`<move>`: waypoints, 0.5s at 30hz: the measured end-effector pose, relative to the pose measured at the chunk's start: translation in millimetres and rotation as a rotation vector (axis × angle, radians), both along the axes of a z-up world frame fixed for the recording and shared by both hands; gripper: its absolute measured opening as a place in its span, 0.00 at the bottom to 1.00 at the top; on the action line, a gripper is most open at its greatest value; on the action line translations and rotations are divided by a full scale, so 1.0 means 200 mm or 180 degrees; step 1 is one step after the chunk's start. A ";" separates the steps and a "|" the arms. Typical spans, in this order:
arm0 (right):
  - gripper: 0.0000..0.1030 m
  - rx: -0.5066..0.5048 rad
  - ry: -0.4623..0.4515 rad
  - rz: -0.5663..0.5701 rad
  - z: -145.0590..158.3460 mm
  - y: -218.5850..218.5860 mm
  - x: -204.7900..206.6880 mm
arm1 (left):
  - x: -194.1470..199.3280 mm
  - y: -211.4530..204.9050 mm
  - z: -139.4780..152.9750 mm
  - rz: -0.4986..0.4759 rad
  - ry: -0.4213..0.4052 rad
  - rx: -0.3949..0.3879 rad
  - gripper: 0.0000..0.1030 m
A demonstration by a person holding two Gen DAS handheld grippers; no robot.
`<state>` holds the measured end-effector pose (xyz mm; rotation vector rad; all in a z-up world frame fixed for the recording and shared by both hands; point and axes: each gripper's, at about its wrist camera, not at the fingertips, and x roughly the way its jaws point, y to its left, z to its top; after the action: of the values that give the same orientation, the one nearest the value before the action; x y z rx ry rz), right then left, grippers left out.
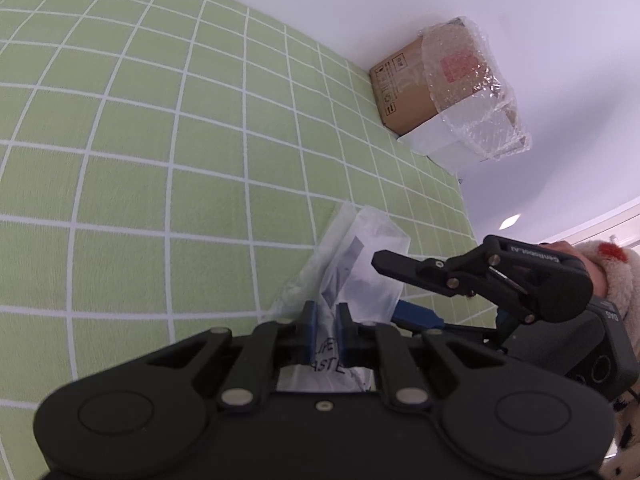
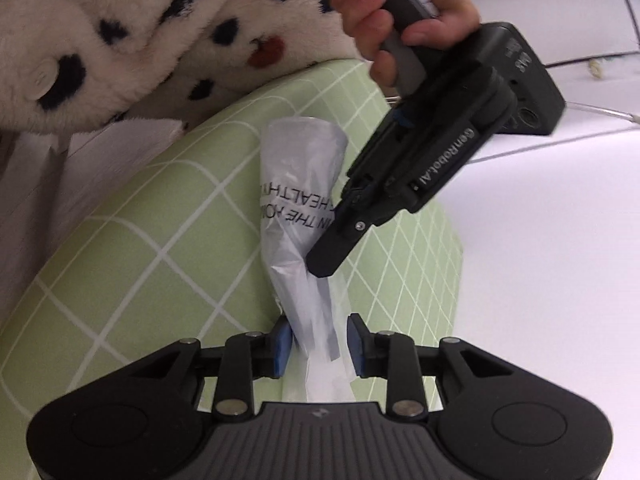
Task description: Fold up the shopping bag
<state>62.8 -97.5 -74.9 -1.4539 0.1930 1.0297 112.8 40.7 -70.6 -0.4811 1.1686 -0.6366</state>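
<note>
Blue-padded jaws of the left gripper (image 1: 325, 330) sit clenched on the near end of the shopping bag (image 1: 360, 276), the printed plastic pinched tight between them. From the right wrist view, the right gripper (image 2: 320, 340) has its jaws standing apart around the narrow, twisted end of the bag (image 2: 298, 216); the left pad touches the plastic while the right pad stands clear of it, so this end is not gripped.

Between the two grippers the bag is a long, rolled, translucent white strip with black lettering, lying on a green cloth with a white grid (image 1: 160, 160) that covers the worktop. In the left wrist view the right gripper (image 1: 394, 294) reaches in from the right, one black finger above the bag and one blue pad below. In the right wrist view the left gripper (image 2: 334, 262) comes down from the upper right onto the middle of the bag, held by a bare hand (image 2: 404, 20).

A fleecy white sleeve with black spots (image 2: 120, 40) fills the far left of that view. At the far edge of the cloth stands a cardboard box (image 1: 408, 92) half wrapped in bubble wrap (image 1: 476, 92).
</note>
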 end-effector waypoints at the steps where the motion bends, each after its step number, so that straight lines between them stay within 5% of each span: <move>1: 0.31 0.0006 -0.0082 0.0056 -0.02 -0.01 -0.02 | 0.00 0.00 0.00 -0.0005 0.0010 -0.0010 0.11; 3: 0.26 -0.0058 -0.0109 0.0142 -0.02 -0.02 -0.03 | 0.01 0.01 -0.01 -0.0032 0.0037 -0.0035 0.11; 4: 0.12 -0.0114 -0.0032 0.0152 -0.01 -0.02 -0.03 | 0.02 0.01 -0.01 -0.0046 0.0052 -0.0048 0.11; 7: 0.09 -0.0095 0.0201 -0.0026 0.03 0.01 0.00 | 0.03 0.01 -0.01 -0.0086 0.0056 -0.0034 0.11; 10: 0.09 -0.0067 0.0955 -0.0492 0.15 0.07 0.15 | 0.03 -0.01 0.01 -0.0134 0.0057 0.0025 0.11; 15: 0.09 -0.0260 0.1801 -0.0874 0.27 0.12 0.27 | 0.02 -0.09 0.06 -0.0590 -0.0188 0.0282 0.14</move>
<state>116.7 -73.8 -21.1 -1.1354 0.8262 1.1907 116.9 23.4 -58.5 -0.2788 1.1885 -0.7501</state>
